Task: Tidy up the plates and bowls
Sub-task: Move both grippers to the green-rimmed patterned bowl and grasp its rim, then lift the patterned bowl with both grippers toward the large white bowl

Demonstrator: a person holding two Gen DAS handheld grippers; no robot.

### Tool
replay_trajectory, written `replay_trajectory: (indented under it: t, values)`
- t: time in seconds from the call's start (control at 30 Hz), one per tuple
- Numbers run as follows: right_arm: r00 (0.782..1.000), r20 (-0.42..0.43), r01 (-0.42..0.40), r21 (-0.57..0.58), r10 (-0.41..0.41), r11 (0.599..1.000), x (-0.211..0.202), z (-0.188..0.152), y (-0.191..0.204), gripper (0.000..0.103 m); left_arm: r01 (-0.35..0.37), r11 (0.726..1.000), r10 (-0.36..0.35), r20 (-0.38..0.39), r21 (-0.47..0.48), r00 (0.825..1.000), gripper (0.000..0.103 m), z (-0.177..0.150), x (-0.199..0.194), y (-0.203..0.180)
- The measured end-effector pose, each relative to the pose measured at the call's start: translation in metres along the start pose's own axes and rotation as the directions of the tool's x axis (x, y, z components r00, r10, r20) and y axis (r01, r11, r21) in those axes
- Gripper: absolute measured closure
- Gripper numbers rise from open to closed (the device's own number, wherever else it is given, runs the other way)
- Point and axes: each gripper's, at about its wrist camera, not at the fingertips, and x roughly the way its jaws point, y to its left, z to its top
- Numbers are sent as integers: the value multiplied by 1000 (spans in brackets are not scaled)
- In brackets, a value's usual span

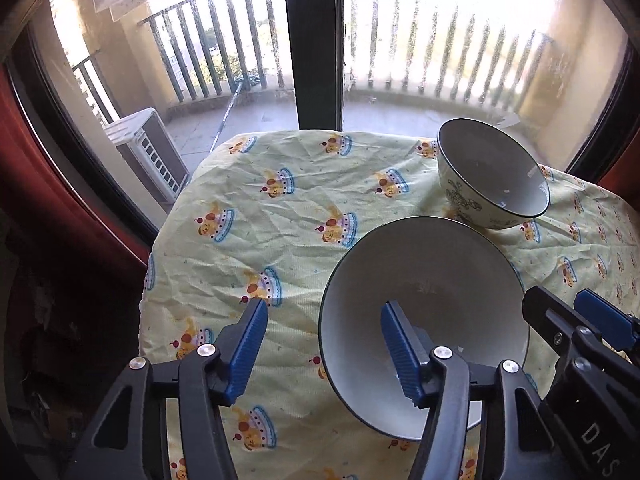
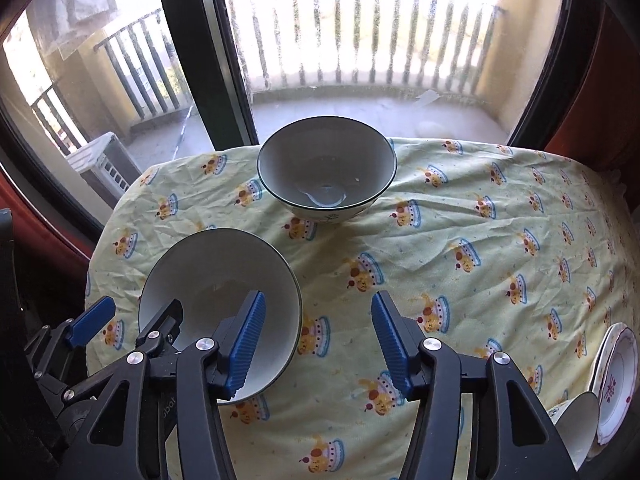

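Two white bowls with dark rims sit on a yellow patterned tablecloth (image 1: 288, 208). The near bowl (image 1: 432, 280) also shows in the right wrist view (image 2: 224, 276). The far bowl (image 1: 492, 176) stands near the table's back edge and also shows in the right wrist view (image 2: 326, 168). My left gripper (image 1: 324, 344) is open, its right finger over the near bowl's inside, its left finger outside the rim. My right gripper (image 2: 318, 340) is open and empty, its left finger over the near bowl's right side. White plates with red marks (image 2: 616, 376) stand at the right edge.
A small white bowl (image 2: 580, 424) sits beside the plates at the lower right. A large window with a dark frame (image 1: 312, 44) stands just behind the table. The tablecloth (image 2: 460, 240) covers a round table whose edges drop off left and back.
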Motion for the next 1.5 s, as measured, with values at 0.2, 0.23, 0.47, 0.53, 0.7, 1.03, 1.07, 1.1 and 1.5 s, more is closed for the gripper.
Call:
replay_trajectory:
  t: [0.2,0.23,0.47,0.53,0.7,1.03,1.07,1.1,1.5]
  values:
    - [999,-47,4,5,-4,1000,23,-1,3,60,4,999,-4,-17,-42,1000,60,3,15,6]
    - [999,-54,-1,9,1,1000,27,-1,3,60,0,999,0,-19,-41,1000,60,3,17,6]
    - [998,-64,-12,24,13,1000,41,2,4,68,36,999,-35,-30,26,999,69,1,26,-1]
    - [997,-70,-26,25,27,999,45,4,4,70,49,998,-47,-27,49,999,74,0,27,-5]
    - [998,-61,-16,-29,14,999,46,3,16,84,54,994,-51,-26,96,998,82,-1,26,-11]
    - [997,-76,-15,-49,11,999,39,2,15,85,66,996,-62,-65,67,996,83,-4,20,-10]
    - [997,-77,-19,-41,15,999,35,1,13,85,67,995,-62,-59,71,996,83,-6,17,-11]
    - [997,-77,-19,-36,16,999,32,-1,11,85,63,995,-59,-54,76,997,83,-7,13,-13]
    - [999,-47,-4,-42,2,999,-9,-11,-13,85,79,995,-78,-20,66,997,83,-17,-26,-35]
